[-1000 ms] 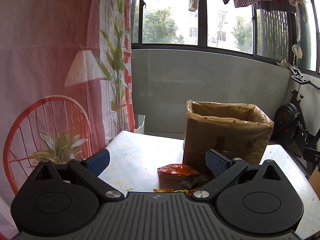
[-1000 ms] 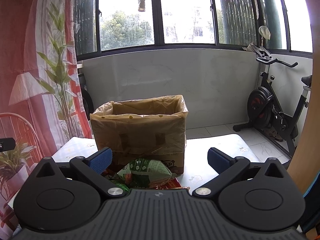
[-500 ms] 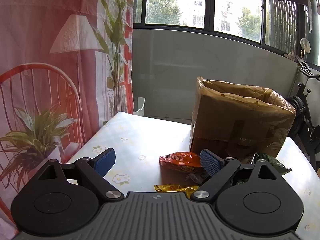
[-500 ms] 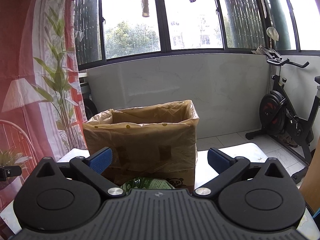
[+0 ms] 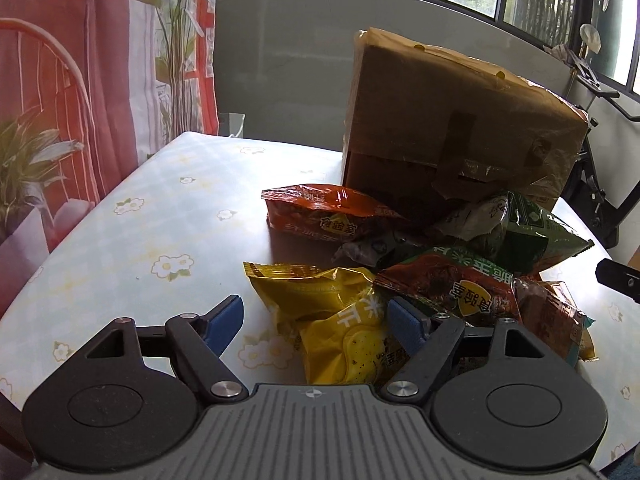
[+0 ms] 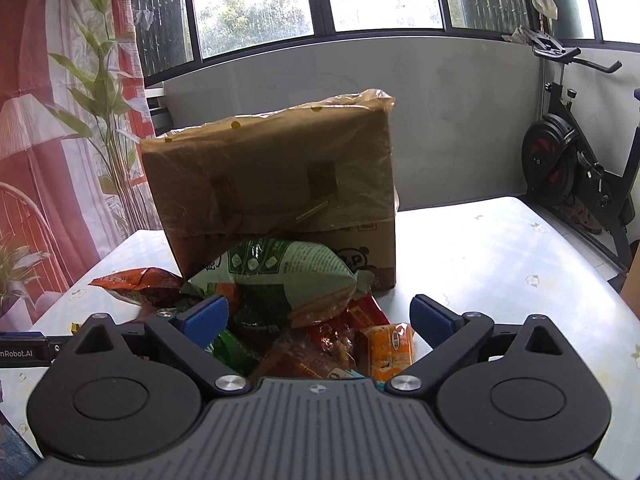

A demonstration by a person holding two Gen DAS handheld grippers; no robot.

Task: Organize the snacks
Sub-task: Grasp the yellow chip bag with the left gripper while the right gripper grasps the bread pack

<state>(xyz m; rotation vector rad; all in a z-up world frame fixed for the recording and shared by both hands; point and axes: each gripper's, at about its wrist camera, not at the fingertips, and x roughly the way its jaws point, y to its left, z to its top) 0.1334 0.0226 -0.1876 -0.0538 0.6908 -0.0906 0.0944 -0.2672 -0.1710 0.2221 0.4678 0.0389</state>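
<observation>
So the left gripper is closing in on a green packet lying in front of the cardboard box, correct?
Not green: in the left wrist view the packet between the left gripper's open jaws is the yellow packet. It does lie in front of the cardboard box.

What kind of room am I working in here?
Probably an enclosed balcony or sunroom of a home: a black exercise bike stands by a long row of dark-framed windows, and the snacks lie on a table with a pale flower-print cloth.
</observation>
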